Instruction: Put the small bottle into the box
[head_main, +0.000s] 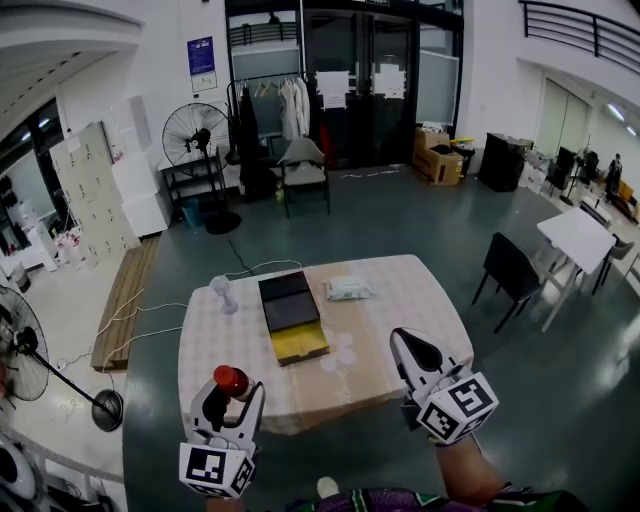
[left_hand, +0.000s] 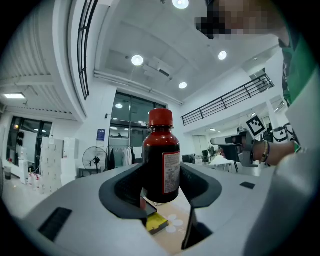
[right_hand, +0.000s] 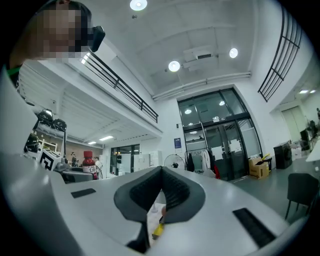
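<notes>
My left gripper (head_main: 232, 392) is shut on a small dark bottle (left_hand: 161, 160) with a red cap (head_main: 230, 379), held upright near the table's front left edge. In the left gripper view the bottle stands between the two black pads (left_hand: 125, 187), and my gripper's (left_hand: 161, 192) jaws clamp its sides. The box (head_main: 291, 315) lies open on the table's middle, with a black lid half and a yellow-lined half (head_main: 299, 343). My right gripper (head_main: 419, 352) hovers over the table's front right, shut and empty. Its pads (right_hand: 172, 192) meet in the right gripper view (right_hand: 161, 192), where the bottle (right_hand: 88, 162) shows far left.
The table (head_main: 400, 300) wears a pale patterned cloth. A white packet (head_main: 348, 289) lies behind the box, a small white fan (head_main: 222, 290) stands at the back left. Pedestal fans (head_main: 20, 350) stand left of the table, a black chair (head_main: 509, 268) and white table right.
</notes>
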